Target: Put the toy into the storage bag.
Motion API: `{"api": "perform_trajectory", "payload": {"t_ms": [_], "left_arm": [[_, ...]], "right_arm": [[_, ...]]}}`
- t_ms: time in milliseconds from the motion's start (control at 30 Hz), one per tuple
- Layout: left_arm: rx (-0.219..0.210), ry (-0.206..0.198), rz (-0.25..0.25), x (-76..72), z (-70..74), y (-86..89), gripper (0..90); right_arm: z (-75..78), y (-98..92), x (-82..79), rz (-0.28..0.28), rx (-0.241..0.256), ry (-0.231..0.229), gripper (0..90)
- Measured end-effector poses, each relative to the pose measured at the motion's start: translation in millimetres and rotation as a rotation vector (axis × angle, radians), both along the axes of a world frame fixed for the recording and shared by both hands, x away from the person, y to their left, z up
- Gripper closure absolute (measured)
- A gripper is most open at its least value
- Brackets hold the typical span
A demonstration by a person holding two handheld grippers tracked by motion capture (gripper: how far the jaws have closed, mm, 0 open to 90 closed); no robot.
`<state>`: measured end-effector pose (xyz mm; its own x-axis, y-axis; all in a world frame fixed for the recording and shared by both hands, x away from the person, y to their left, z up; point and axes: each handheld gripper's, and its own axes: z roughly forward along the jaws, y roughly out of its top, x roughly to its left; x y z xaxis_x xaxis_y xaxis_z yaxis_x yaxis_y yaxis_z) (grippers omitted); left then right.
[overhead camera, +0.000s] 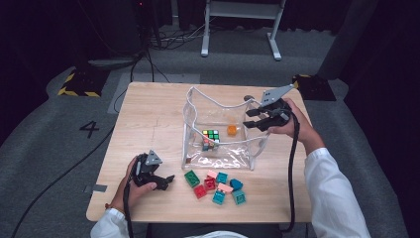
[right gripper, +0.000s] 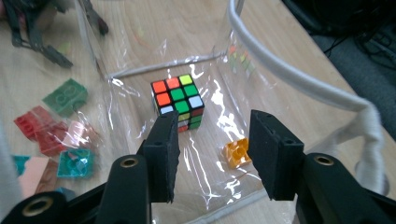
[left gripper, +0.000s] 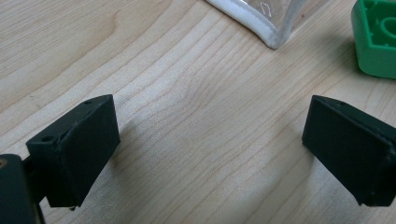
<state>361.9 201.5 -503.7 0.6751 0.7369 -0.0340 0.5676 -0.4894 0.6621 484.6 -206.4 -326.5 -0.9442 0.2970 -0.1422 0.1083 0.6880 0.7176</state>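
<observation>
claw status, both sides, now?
Left claw: open, nothing held, low over the table.
Right claw: open, nothing held, above the clear bag.

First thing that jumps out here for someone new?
The clear plastic bag standing open mid-table, with a colourful puzzle cube and an orange brick lying inside it. The right gripper hangs open at the bag's right rim, pointing in. In front of the bag lies a cluster of loose bricks, with the left gripper open on the table just left of them.
</observation>
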Motion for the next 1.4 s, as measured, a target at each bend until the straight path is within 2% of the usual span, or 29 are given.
{"api": "perform_trajectory", "payload": {"t_ms": [167, 367, 433, 600, 767, 867, 1000, 1100, 1133, 1167, 1200, 1267, 1333, 1400], "left_arm": [[-0.003, 0.001, 0.003, -0.2, -0.1, -0.2, 4.1], [0.0, -0.001, 0.001, 0.0, 0.0, 0.0, 4.1], [0.001, -0.001, -0.001, 0.0, 0.0, 0.0, 4.1], [-0.001, -0.001, 0.001, -0.1, -0.1, -0.1, 4.1], [0.0, -0.001, 0.0, -0.1, 0.0, -0.1, 4.1], [-0.002, -0.001, 0.002, -0.3, -0.1, -0.2, 4.1], [0.0, -0.002, 0.0, -0.2, 0.0, -0.1, 4.1], [-0.002, -0.001, 0.003, -0.3, -0.1, -0.3, 4.1], [0.0, -0.002, 0.0, -0.2, -0.1, -0.1, 4.1], [0.0, -0.002, 0.0, -0.2, -0.1, -0.1, 4.1], [0.0, -0.002, 0.0, -0.1, 0.0, -0.1, 4.1], [0.0, -0.002, 0.0, -0.2, 0.0, -0.1, 4.1], [0.0, -0.001, 0.001, -0.1, 0.0, -0.1, 4.1], [0.0, -0.001, 0.001, -0.1, -0.1, -0.1, 4.1]], "right_arm": [[11.2, -14.6, -11.2, -0.038, 0.105, -0.034, 46.4], [21.7, -37.2, -27.5, -0.079, 0.198, -0.075, 35.5], [24.2, -44.0, -32.6, -0.113, 0.211, -0.095, 28.8], [25.1, -65.6, -47.2, -0.186, 0.252, -0.124, 25.1], [17.4, -89.2, -63.3, -0.219, 0.304, -0.136, 24.8], [9.0, -100.8, -74.0, -0.233, 0.325, -0.133, 25.3], [-10.1, -109.7, -87.3, -0.242, 0.306, -0.126, 25.7], [-29.8, -111.5, -96.8, -0.242, 0.294, -0.101, 26.3], [-36.8, -111.0, -100.3, -0.246, 0.276, -0.091, 26.3], [-36.8, -111.0, -100.3, -0.246, 0.276, -0.091, 26.3], [-44.3, -110.0, -103.0, -0.245, 0.267, -0.089, 26.6], [-70.3, -104.2, -111.2, -0.236, 0.251, -0.042, 27.2], [-85.4, -98.6, -116.1, -0.228, 0.222, -0.028, 27.5], [-104.4, -91.1, -122.9, -0.207, 0.19, 0.008, 27.7]]}}
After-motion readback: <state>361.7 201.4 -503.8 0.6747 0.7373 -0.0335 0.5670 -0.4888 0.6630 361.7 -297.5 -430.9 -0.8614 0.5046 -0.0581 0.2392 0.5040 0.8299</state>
